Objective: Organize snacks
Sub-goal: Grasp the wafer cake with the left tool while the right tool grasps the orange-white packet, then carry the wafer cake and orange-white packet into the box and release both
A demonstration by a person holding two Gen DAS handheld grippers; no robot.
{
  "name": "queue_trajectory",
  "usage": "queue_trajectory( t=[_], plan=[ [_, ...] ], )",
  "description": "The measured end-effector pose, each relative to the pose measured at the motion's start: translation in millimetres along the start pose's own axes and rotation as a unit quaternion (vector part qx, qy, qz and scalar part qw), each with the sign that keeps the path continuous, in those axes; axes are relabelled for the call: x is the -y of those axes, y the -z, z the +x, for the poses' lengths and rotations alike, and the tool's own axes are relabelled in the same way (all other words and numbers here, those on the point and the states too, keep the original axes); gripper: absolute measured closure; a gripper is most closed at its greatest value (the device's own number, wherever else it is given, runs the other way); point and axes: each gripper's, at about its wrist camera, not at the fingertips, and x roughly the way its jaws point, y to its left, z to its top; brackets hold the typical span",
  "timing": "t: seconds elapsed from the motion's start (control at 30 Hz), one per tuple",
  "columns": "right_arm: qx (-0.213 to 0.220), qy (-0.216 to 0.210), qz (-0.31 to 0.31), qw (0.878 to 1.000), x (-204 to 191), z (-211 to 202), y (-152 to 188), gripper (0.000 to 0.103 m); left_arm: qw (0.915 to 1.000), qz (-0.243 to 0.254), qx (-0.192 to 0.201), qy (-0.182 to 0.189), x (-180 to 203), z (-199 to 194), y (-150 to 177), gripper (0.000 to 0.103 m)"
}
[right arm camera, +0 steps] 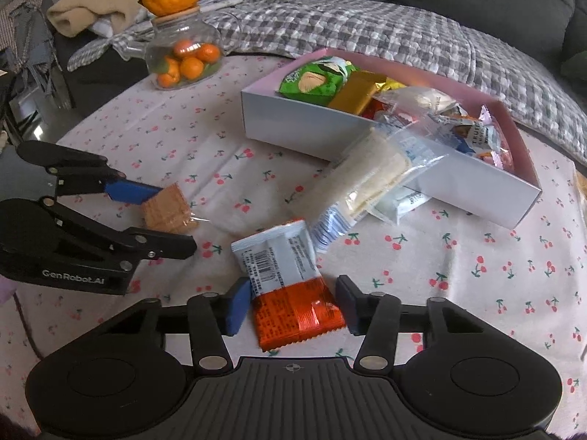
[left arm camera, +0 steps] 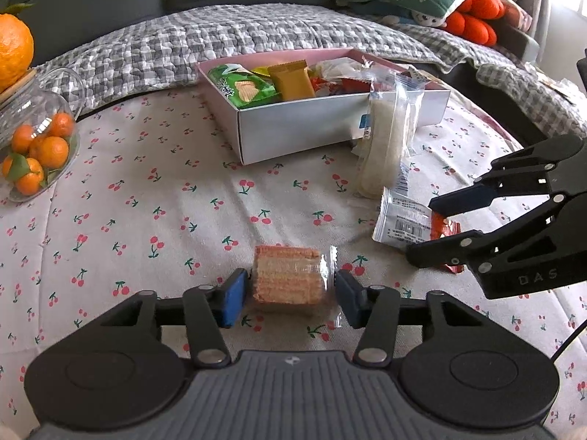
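Two snacks are being taken at once on the cherry-print bench (left arm camera: 146, 190). The left hand-held gripper (left arm camera: 290, 293) is clamped on a wafer pack (left arm camera: 288, 280) across its short sides, blue pads touching both ends. The right hand-held gripper (right arm camera: 293, 302) straddles an orange-and-white packet (right arm camera: 290, 282); its left pad touches, but whether the right pad presses I cannot tell. Both are light, with slippery film (the wafers crush easily), so gentle grips on the bodies suit. The snack box (right arm camera: 304, 135) lies beyond, a clear-wrapped rice cracker pack (right arm camera: 367, 179) leaning on its wall.
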Motion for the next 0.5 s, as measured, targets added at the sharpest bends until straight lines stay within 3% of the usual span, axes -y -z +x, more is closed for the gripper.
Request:
queue_trajectory(
  t=[0.17,0.5],
  plan=[
    [-0.005,-0.012,0.022,1.000,1,-2,-4,0.064,0.9998,-0.017,-0.004,0.001,-3,-3,-1,0.061],
    [0.000,-0.031,0.086,0.996,11,-17,-11,0.064,0.9993,-0.039,-0.001,0.002,-6,-11,-5,0.062]
  ],
)
